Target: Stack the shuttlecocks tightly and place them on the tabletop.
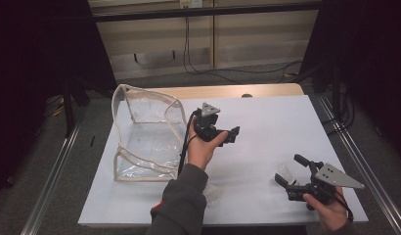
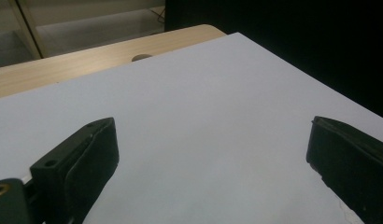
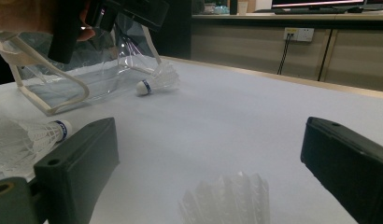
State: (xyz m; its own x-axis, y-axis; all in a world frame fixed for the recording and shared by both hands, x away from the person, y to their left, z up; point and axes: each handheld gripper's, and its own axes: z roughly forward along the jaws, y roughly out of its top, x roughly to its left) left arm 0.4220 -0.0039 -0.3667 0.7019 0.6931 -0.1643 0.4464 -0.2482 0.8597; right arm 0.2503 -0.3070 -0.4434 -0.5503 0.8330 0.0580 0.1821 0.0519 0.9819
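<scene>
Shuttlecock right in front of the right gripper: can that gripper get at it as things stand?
Probably yes: the right gripper is open, and the shuttlecock lies on the white sheet between its jaws with nothing in the way.

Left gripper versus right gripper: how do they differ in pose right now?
The left gripper is held up beside the clear bag, aimed over bare white table; the right gripper sits low near the front edge, with a shuttlecock lying between its jaws. Both are open and hold nothing.

Shuttlecock [image 3: 227,198] btwn right jaws blurred, cut off at bottom edge.
</scene>
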